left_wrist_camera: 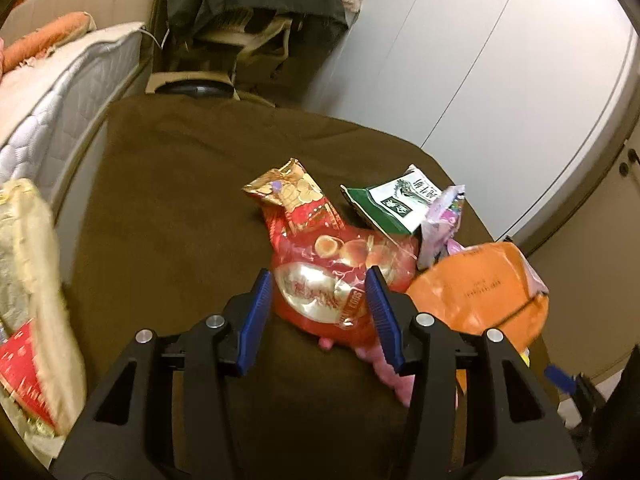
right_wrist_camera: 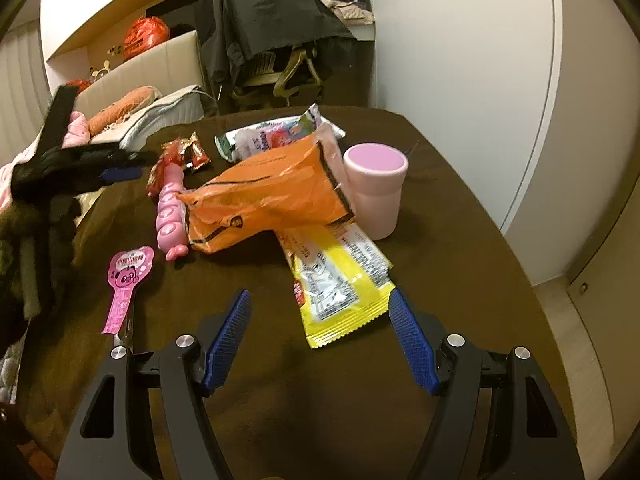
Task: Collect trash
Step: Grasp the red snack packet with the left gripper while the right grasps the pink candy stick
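Observation:
Snack wrappers lie on a brown-covered table. In the left wrist view my left gripper is open, its blue pads either side of a red snack bag, not closed on it. A green and white packet and an orange bag lie to the right. In the right wrist view my right gripper is open just in front of a yellow wrapper. The orange bag, a pink toy and a pink tag lie beyond. The left gripper shows at the left.
A pink cup stands upright behind the orange bag. A chair draped in dark clothing stands past the table's far edge. A mattress lies to the left. White wall panels are on the right.

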A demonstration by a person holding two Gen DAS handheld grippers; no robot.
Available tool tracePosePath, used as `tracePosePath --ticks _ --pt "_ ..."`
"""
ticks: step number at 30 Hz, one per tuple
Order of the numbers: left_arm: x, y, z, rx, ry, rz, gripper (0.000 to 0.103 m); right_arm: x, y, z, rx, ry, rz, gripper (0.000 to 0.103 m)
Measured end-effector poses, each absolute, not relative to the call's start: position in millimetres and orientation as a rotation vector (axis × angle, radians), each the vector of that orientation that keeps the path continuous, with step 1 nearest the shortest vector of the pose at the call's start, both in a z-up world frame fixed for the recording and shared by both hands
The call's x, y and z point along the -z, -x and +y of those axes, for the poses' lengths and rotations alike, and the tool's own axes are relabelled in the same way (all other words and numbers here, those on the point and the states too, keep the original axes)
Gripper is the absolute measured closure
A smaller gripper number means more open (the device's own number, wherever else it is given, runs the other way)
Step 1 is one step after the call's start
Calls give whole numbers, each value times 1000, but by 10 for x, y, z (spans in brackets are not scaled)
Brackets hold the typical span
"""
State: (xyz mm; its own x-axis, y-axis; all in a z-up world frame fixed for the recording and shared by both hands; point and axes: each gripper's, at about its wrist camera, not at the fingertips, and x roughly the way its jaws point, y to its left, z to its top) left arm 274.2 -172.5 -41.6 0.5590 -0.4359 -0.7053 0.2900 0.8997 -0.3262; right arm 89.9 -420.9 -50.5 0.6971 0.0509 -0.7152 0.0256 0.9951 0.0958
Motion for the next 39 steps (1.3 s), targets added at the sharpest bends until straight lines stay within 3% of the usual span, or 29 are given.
tracePosePath --ticks 5,9,15,25,32,36,39 --pt "428 -2827 -1806 479 206 925 56 532 -886 -4109 -36 -91 820 36" --pt "408 -2678 -1799 531 178 933 74 521 -879 -4020 -58 -90 828 36" --pt "342 -2249 -1605 575 151 938 80 423 -879 -3826 -121 -70 813 36" --pt "388 -1805 -1146 546 176 992 80 282 -990 -3201 -341 -21 812 36" --pt "449 -1716 -980 530 200 988 67 459 -1227 -2830 -408 68 878 36" --pt "425 -1665 -920 526 191 967 66 535 -1310 -2788 -427 80 917 52" --pt "392 -1627 -919 536 165 954 66 534 -1312 -2819 -437 62 915 58"
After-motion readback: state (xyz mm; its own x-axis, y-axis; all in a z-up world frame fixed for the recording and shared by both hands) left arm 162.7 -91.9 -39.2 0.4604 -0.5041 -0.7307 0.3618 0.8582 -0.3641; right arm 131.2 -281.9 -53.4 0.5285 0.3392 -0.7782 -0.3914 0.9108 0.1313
